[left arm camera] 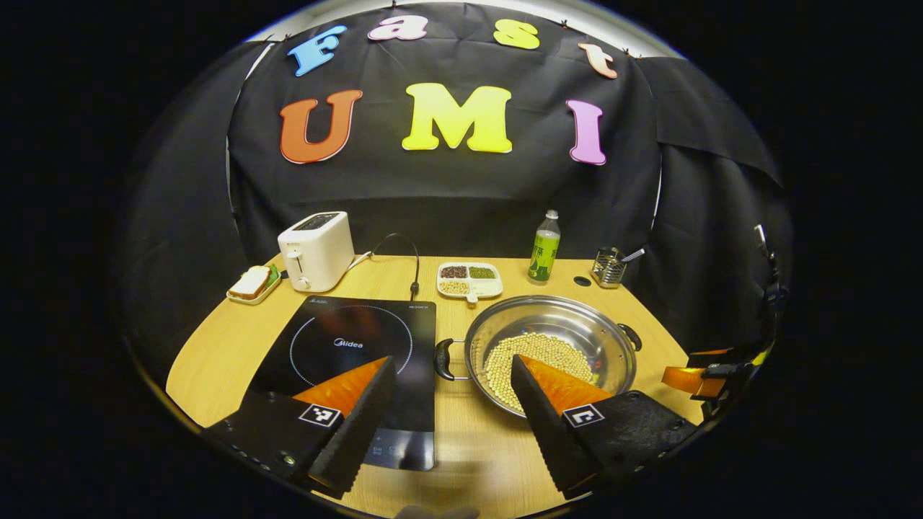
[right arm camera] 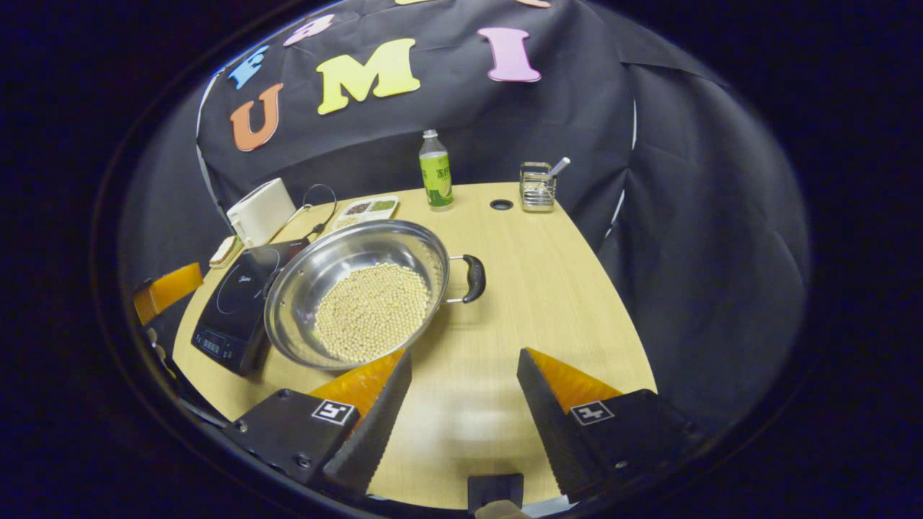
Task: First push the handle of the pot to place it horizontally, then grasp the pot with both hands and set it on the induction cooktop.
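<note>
Pale wooden tabletop (left arm camera: 476, 440) is backed by black cloth; round steel pot (right arm camera: 317, 277) holding yellow beans (right arm camera: 371, 310) sits beside black induction cooktop (left arm camera: 346, 353). Left gripper (left arm camera: 453, 371) and right gripper (right arm camera: 464, 367) are held apart, gripping nothing.

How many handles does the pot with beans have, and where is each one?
2. One handle is on the side of the pot that faces the induction cooktop. The other handle is on the opposite side, over the bare table.

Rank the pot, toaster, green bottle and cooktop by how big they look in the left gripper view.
1. induction cooktop and pot: look alike, too close to rank
2. toaster
3. green bottle, though it stands farther back
</note>
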